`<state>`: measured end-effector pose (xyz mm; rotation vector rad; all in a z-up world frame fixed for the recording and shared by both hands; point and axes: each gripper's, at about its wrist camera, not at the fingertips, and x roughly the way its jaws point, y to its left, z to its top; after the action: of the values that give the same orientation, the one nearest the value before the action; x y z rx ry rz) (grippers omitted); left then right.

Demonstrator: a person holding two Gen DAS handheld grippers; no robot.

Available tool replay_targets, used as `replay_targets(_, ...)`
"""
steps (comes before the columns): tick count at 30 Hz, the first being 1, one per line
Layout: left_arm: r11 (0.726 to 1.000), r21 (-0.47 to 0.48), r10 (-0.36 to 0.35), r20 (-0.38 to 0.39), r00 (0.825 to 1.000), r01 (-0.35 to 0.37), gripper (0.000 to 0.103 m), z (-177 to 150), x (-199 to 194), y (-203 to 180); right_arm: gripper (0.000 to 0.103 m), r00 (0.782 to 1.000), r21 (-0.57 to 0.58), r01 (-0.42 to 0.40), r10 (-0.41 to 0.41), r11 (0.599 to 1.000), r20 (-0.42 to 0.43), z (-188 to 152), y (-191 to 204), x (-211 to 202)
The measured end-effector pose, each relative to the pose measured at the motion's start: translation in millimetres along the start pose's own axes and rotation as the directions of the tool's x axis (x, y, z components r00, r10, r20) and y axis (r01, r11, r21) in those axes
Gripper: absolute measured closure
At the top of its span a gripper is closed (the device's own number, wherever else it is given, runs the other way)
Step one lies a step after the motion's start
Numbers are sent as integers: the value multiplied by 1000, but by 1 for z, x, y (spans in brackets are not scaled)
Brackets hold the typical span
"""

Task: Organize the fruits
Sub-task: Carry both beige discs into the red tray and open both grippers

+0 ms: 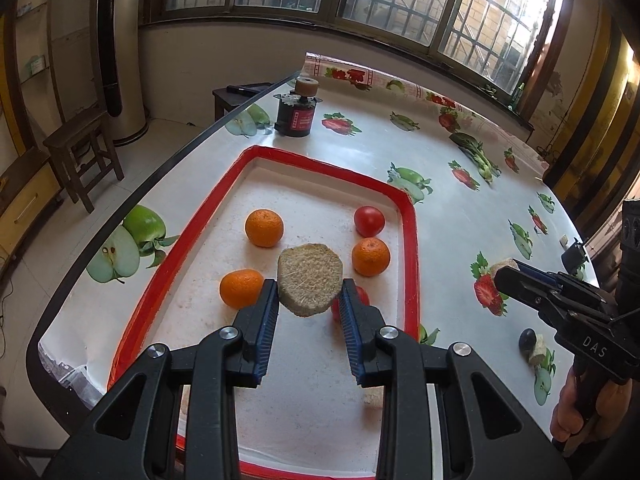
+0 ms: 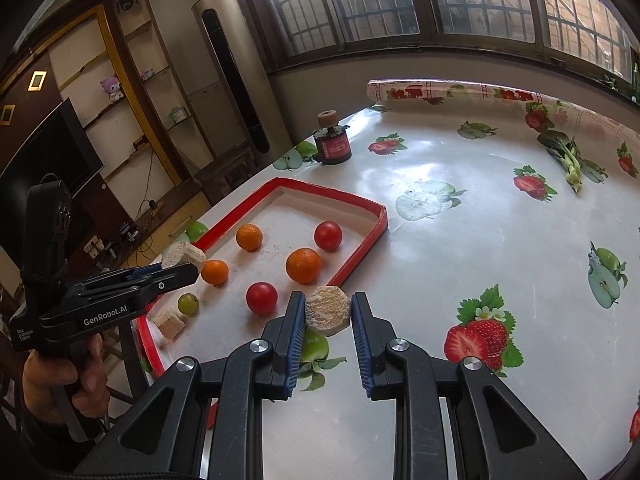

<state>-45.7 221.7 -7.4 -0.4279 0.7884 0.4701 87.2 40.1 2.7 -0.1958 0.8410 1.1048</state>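
Observation:
A red-rimmed white tray holds three oranges and two tomatoes. My left gripper is shut on a beige round chunk, held above the tray among the fruit. My right gripper is shut on a similar pale chunk, held above the table just right of the tray's near corner. A small green fruit and a beige piece lie at the tray's near end.
A dark jar with a cork lid stands beyond the tray. A leafy green vegetable lies far right. A dark plum and a beige piece lie on the fruit-print tablecloth. A wooden stool stands left of the table.

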Motion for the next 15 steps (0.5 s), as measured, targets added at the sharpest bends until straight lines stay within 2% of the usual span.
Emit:
replay_targets(10,1000,26,13,-3,1000,-13,75,42,29,4,79,1000,1,-7,7,1000,-28,37,4,51)
replay_targets(15,1000,8,11,-19,1000,-11,75,62,51,12,79,999,9,4,-4,1000,-38,60,1,80)
